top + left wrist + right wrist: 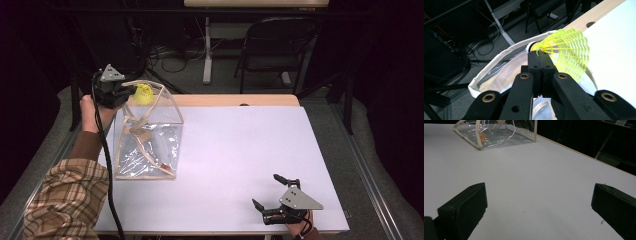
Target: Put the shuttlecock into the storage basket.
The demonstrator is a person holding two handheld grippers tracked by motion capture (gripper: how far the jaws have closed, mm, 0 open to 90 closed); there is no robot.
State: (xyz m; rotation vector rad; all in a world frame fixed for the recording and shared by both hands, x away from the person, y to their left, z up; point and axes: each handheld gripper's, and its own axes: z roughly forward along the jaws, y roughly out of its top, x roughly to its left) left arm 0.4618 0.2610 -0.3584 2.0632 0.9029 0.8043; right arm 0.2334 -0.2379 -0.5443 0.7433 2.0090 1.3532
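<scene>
A yellow plastic shuttlecock (144, 93) (570, 53) hangs over the open mouth of a clear bag with cream trim (147, 142) (496, 62) (496, 135). My left gripper (133, 92) (539, 53) is shut on the shuttlecock, its jaws pinching the skirt close to the white cork. The bag stands at the left of the white table (240, 150), and a few small things lie in its bottom. At the table's near right corner my right gripper (266, 190) (539, 202) rests open with nothing between its jaws, pointing toward the bag.
A wooden strip with a hole (244, 104) (590, 24) runs along the table's far edge. Beyond it are a dark folding chair (275, 40), a white desk leg (207, 50) and cables on the floor (481, 47).
</scene>
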